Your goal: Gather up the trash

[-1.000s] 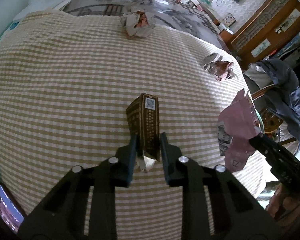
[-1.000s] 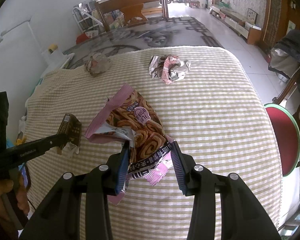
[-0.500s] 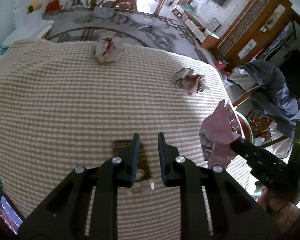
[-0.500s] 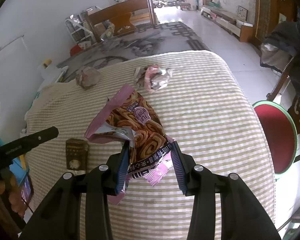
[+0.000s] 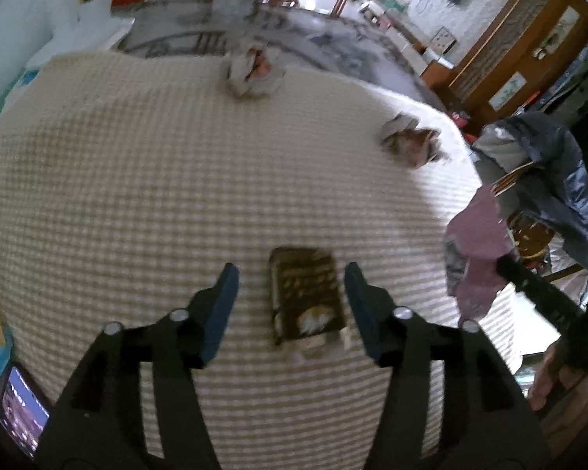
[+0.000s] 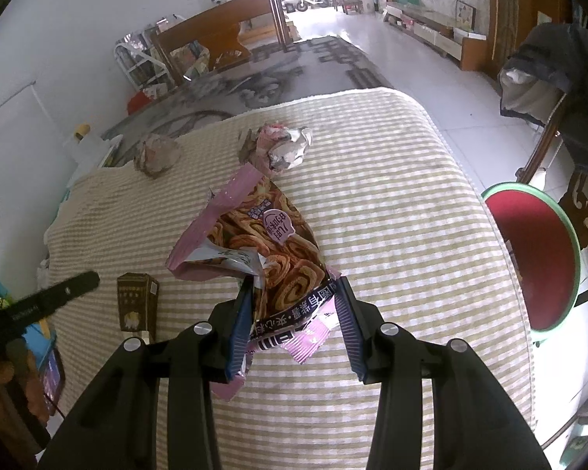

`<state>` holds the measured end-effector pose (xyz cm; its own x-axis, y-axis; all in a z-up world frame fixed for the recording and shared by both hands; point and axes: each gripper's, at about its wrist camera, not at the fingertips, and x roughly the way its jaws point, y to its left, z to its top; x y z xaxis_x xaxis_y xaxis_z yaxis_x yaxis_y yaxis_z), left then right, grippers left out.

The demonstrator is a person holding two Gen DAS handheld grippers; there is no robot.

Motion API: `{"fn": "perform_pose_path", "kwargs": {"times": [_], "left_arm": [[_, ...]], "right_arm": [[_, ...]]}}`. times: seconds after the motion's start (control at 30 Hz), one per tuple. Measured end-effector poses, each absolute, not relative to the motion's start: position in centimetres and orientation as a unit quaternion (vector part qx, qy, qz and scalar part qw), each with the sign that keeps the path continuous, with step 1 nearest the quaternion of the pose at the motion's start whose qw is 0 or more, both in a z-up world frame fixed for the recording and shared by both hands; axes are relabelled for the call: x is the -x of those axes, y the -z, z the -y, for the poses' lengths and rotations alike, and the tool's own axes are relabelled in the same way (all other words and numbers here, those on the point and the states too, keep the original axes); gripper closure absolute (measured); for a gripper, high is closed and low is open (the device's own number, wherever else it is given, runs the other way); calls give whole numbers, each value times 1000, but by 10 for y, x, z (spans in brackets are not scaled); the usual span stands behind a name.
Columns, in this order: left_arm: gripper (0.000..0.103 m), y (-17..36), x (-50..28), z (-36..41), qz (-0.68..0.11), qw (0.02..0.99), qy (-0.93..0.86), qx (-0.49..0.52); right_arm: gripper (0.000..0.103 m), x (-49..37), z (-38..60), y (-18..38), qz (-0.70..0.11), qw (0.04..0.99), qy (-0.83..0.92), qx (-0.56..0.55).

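Note:
A small brown box (image 5: 305, 297) lies flat on the checked tablecloth (image 5: 137, 180); it also shows in the right wrist view (image 6: 137, 307). My left gripper (image 5: 290, 305) is open above it, one finger on each side, not touching. My right gripper (image 6: 294, 325) is shut on a pink snack bag (image 6: 262, 246) and holds it over the cloth; the bag also shows in the left wrist view (image 5: 474, 258). Two crumpled wrappers lie farther off, one far (image 5: 251, 72) and one right (image 5: 411, 143).
A red round stool (image 6: 537, 258) stands past the table's right edge. A chair with a dark jacket (image 5: 548, 172) is beside it. A phone (image 5: 19, 411) lies at the near left table edge. The crumpled wrappers also show in the right wrist view (image 6: 156, 154) (image 6: 282, 149).
My left gripper let go of the brown box, which now lies flat, and its jaws have opened wide. My right gripper still holds the pink bag.

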<state>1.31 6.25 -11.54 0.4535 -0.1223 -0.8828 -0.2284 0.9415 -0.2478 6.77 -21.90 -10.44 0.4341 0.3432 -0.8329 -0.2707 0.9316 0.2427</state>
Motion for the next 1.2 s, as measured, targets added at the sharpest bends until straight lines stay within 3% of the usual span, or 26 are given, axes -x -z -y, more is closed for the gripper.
{"fn": "perform_pose_path", "kwargs": {"times": [0.07, 0.13, 0.4, 0.43, 0.47, 0.5, 0.53, 0.87, 1.2], "left_arm": [[33, 124, -11, -60, -536, 827, -31, 167], [29, 131, -10, -57, -542, 822, -29, 170], [30, 159, -26, -36, -567, 809, -16, 151], [32, 163, -27, -34, -571, 807, -14, 148], [40, 166, -28, -33, -574, 806, -14, 147], [40, 167, -27, -31, -572, 807, -14, 143], [49, 166, -27, -31, -569, 809, -8, 147], [52, 130, -36, -11, -535, 832, 12, 149], [52, 97, -81, 72, -506, 846, 84, 145]], "right_arm": [[63, -67, 218, 105, -501, 845, -183, -37], [63, -67, 216, 105, -502, 844, -185, -36], [62, -61, 214, 106, -502, 844, -186, -30], [62, -61, 215, 106, -502, 844, -186, -30], [62, -60, 215, 105, -501, 845, -185, -29], [62, -60, 217, 105, -500, 846, -183, -29], [62, -60, 218, 105, -500, 846, -182, -30], [62, -62, 239, 100, -494, 852, -166, -42], [62, -75, 311, 94, -488, 863, -114, -67]]}}
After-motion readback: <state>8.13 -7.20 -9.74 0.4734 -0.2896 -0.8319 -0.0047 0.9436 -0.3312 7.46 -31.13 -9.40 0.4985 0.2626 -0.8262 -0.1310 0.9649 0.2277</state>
